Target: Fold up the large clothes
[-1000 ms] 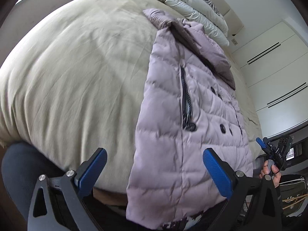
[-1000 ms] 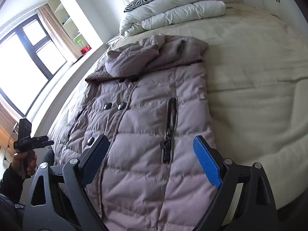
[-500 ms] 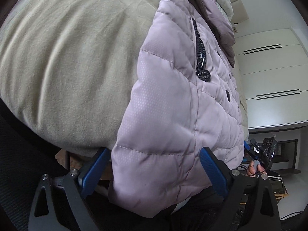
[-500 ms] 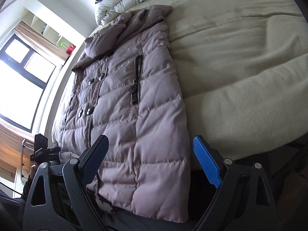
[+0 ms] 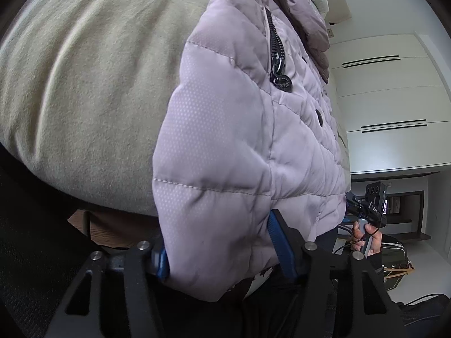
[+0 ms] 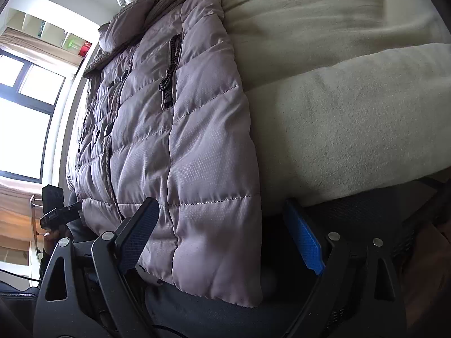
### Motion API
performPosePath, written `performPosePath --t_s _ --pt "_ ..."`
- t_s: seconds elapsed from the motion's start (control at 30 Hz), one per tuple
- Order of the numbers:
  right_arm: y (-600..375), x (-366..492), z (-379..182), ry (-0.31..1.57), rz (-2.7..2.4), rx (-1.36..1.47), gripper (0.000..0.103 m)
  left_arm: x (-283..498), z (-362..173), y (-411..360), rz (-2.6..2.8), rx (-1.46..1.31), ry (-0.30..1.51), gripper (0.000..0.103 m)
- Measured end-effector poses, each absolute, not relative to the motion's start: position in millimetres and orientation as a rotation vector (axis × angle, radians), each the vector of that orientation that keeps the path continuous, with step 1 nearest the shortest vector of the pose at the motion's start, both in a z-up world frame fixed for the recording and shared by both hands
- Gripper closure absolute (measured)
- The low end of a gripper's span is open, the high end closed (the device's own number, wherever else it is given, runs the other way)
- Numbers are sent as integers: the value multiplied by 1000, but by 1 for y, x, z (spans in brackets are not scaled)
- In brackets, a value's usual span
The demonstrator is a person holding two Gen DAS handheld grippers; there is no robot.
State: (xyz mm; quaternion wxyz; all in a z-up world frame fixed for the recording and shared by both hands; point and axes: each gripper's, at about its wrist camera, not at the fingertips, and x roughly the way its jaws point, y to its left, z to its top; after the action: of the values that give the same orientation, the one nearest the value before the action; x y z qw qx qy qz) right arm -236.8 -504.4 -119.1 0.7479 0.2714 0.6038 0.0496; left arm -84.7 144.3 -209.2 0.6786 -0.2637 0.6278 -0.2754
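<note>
1. Jacket (image 5: 242, 129): lilac quilted puffer, lying front-up on the bed (image 5: 84, 84), hem draped over the bed's near edge. Long axis runs from hem, at the grippers, away to the collar at the far end.
2. Left hand-held gripper (image 5: 218, 249): jaws straddle the hem corner on its side, fabric filling the gap and touching both blue pads. Pinched or merely bracketed: cannot tell.
3. Right hand-held gripper (image 6: 225, 238): jaws spread wide. Left pad overlaps the hem panel; right pad stands off the fabric, in front of the bed's edge. The opposite hem corner (image 6: 239, 295) hangs between the pads. Nothing held.
4. Key relation, as a judgement: both hem corners sit directly ahead of their grippers, the left one further in. A fold would carry the hem along the long axis toward the collar.
5. Writing: pocket zip pull (image 6: 166, 95) carries marks, unreadable. No legible brand or label.
</note>
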Motion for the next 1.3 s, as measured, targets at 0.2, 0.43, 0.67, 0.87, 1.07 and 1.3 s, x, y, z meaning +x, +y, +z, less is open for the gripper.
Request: performPosePath --t_s 0.2,0.43,0.67,0.87,1.07,1.3 --pt "-494 -231 -130 1406 154 587 43 -91 -198 139 -625 -515 1410 57" --pt "-484 -237 -135 1393 192 601 74 -97 -179 122 -616 -417 1371 88" --pt "-470 -248 -110 1290 195 518 94 -102 -146 120 -664 -431 1276 92" --pt "-465 -260 -73 1196 210 508 96 -111 -123 118 -711 -375 1214 93" --pt "-463 -279 -47 1168 240 498 97 -130 -137 124 -723 -400 1277 94" --pt "-471 -285 -14 1033 323 638 97 -112 -100 152 -834 -619 1113 94"
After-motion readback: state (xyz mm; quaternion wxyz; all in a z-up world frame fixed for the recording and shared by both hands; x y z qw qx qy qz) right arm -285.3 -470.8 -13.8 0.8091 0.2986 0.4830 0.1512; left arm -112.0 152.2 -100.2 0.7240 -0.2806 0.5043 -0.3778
